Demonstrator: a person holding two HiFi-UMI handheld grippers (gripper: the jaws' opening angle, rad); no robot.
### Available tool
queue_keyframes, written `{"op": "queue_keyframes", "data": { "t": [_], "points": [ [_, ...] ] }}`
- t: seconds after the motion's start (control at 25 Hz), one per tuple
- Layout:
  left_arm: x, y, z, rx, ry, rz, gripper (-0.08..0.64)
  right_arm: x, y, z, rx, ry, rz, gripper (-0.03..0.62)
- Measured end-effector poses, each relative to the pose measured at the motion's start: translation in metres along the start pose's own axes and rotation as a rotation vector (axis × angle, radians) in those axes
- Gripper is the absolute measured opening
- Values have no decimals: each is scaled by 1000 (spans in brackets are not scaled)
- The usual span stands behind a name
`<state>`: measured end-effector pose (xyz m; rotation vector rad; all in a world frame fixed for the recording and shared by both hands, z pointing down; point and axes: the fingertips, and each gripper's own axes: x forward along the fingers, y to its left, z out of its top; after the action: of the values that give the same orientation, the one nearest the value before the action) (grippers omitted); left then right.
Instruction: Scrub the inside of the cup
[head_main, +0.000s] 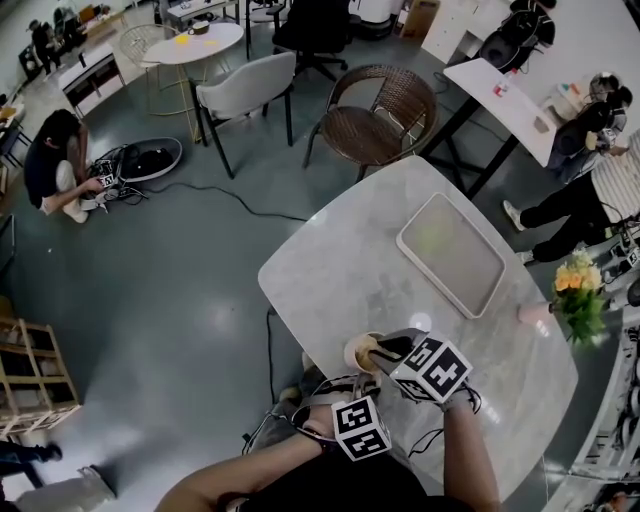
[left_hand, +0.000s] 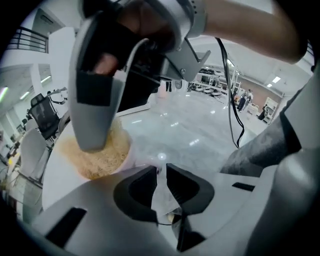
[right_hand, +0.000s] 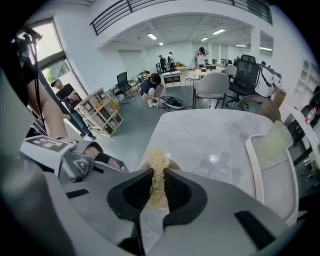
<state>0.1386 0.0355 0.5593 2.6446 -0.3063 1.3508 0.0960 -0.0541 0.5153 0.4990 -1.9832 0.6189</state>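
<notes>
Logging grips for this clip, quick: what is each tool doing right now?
Left tool: closed on the wall of the cup.
Right tool: closed on a fibrous scrubber, at the cup's mouth.

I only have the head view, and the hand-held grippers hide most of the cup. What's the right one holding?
Observer: The right hand-held gripper is shut on a tan fibrous scrubber.
Operator: Is the left one on the cup?
Observer: Yes, the left hand-held gripper pinches the cup by its thin wall.
Operator: Where's the scrubber?
Observer: Inside the cup, filling its mouth, as the left gripper view shows.
</notes>
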Motion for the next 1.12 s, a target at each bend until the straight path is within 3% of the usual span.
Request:
{"op": "queue_keyframes", "data": {
  "t": [0.16,0.2,0.32,0.4,0.48,0.6,0.68,0.8,0.88,1.0,1.12],
  "points": [
    [-6,0,-18,-42,46,-50,73,6,1,-11,-38,48,-9,61],
    [-8,0,-25,-82,55,-60,100,7,2,-12,-42,51,-11,61],
    [-15,1,-47,-254,84,-98,279,11,4,-13,-57,60,-14,61],
    [-16,11,-61,-312,98,-63,313,11,4,-14,-69,72,-18,61],
    [-19,32,-66,-313,80,14,327,10,4,-13,-69,77,-26,61],
    [-21,67,-54,-255,-12,107,327,5,2,-13,-5,64,-44,61],
    [-16,80,-42,-132,-54,129,330,2,0,-13,44,51,-53,61],
    [-5,77,-29,91,-77,88,364,2,-3,-16,68,58,-70,61],
    [1,71,-24,184,-89,40,364,4,-4,-17,73,72,-74,61],
    [9,69,-22,220,-89,4,365,10,-5,-17,76,91,-74,61],
    [10,70,-21,192,-94,21,365,15,-3,-18,59,116,-66,61]
  ]
}}
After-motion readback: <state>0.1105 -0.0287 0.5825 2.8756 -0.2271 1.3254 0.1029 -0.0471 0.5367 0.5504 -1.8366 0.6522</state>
